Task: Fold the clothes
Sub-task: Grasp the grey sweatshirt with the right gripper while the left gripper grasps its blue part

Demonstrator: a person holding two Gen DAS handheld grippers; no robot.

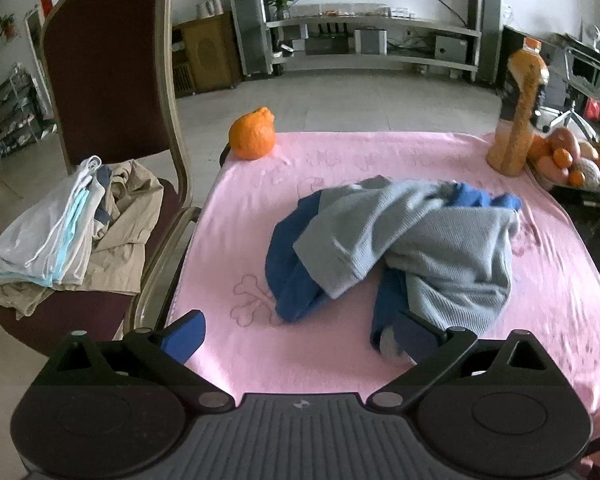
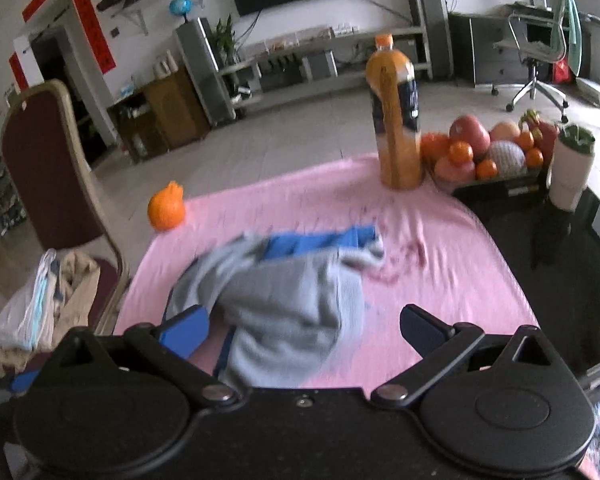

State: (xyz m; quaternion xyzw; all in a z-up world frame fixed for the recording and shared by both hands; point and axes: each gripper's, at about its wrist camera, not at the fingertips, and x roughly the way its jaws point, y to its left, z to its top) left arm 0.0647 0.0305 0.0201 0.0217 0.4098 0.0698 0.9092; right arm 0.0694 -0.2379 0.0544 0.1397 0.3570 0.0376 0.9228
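Observation:
A crumpled grey and blue garment (image 1: 412,248) lies in a heap on the pink towel (image 1: 252,216) that covers the table. My left gripper (image 1: 300,332) is open just short of the heap's near edge, its right finger touching or nearly touching the blue hem. The right wrist view shows the same garment (image 2: 284,292) blurred, with my right gripper (image 2: 304,328) open close above its near side. Neither gripper holds any cloth. A pile of folded and loose clothes (image 1: 68,236) rests on the chair seat to the left.
A dark red chair (image 1: 108,80) stands by the table's left edge. An orange (image 1: 252,134) sits at the far left corner, a juice bottle (image 1: 520,112) and a fruit tray (image 2: 496,160) at the far right. A white cup (image 2: 572,168) stands on the dark tabletop (image 2: 560,280) at right.

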